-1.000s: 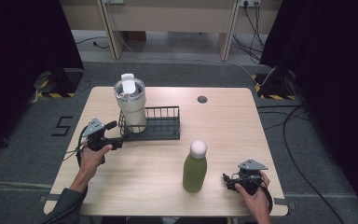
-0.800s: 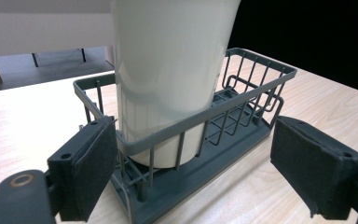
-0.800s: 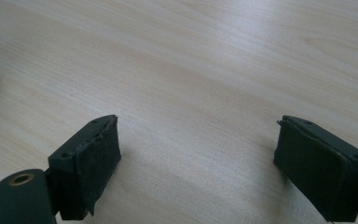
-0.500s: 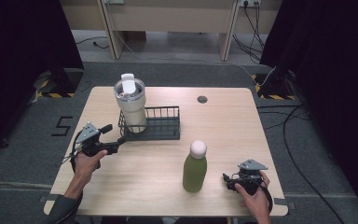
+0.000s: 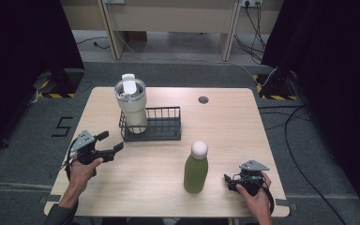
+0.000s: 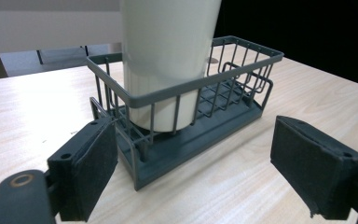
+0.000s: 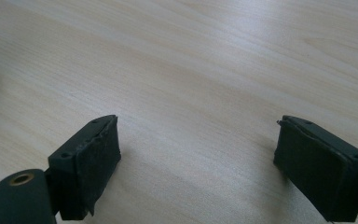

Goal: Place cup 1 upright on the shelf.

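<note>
Worktop point(image 5: 225, 126) of pale wood stands on grey carpet between dark curtains in the high view; the left gripper point(image 5: 111, 142) points at the wire rack point(image 5: 166, 131) holding the tumbler point(image 5: 131, 105). Left gripper view: jaws wide apart, empty, just before the rack. Right gripper view: right gripper point(image 7: 196, 163) wide open over bare wood.

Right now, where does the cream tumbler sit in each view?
High view: the cream tumbler stands upright in the left end of the wire basket, upper left of centre.
Left gripper view: its body fills top centre, inside the basket's near end, beyond the open left gripper.
Right gripper view: not in it.
Shared landmark: the wooden table.
</note>
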`<state>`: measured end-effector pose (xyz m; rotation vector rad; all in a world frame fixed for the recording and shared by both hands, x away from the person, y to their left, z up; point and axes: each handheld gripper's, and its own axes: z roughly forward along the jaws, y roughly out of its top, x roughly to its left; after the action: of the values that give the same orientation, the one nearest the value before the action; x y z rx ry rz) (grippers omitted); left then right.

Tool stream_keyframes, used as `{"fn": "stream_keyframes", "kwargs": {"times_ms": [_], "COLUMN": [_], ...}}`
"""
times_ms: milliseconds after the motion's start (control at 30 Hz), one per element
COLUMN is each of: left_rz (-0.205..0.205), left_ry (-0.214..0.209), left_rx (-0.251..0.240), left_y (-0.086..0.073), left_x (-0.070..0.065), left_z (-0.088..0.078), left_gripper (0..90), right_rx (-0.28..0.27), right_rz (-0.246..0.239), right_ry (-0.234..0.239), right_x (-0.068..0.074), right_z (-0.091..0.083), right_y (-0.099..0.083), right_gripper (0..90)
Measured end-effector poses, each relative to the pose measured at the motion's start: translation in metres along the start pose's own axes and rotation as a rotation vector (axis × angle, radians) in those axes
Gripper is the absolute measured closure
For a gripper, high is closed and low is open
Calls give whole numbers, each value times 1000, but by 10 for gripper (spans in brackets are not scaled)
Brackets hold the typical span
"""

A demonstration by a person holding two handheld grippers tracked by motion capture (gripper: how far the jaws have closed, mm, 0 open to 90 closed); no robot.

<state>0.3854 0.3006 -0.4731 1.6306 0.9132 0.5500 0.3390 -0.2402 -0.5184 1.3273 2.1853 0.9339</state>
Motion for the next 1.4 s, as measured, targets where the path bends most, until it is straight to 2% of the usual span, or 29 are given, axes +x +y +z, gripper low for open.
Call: {"fn": "stream_keyframes", "kwargs": {"times_ms": [367,667,933,1033,1233,1300,1400], "left_rz": [9,47,58,69,59,68,99], "left_ry": [-17,-26,-37,-37,-56,-59,-33], "left_rx": [28,68,88,114,180,216,256], "left_y": [-16,-26,-34,-39,-48,-51,-56], "left_x": [-10,-19,-26,-27,-29,-30,-32], "left_z": [-12,-16,-20,-21,-20,-19,-19], "left_gripper": [147,147,146,147,147,147,148], "right_rx": [1,0,1,0,0,0,1], "right_rz": [3,3,3,3,3,3,2], "right_ry": [-1,-1,-1,-1,-1,-1,-1], "right_x": [0,0,0,0,0,0,0], "right_z": [0,0,0,0,0,0,0], "right_y": [0,0,0,0,0,0,0], "right_gripper": [140,140,140,140,140,140,140]}}
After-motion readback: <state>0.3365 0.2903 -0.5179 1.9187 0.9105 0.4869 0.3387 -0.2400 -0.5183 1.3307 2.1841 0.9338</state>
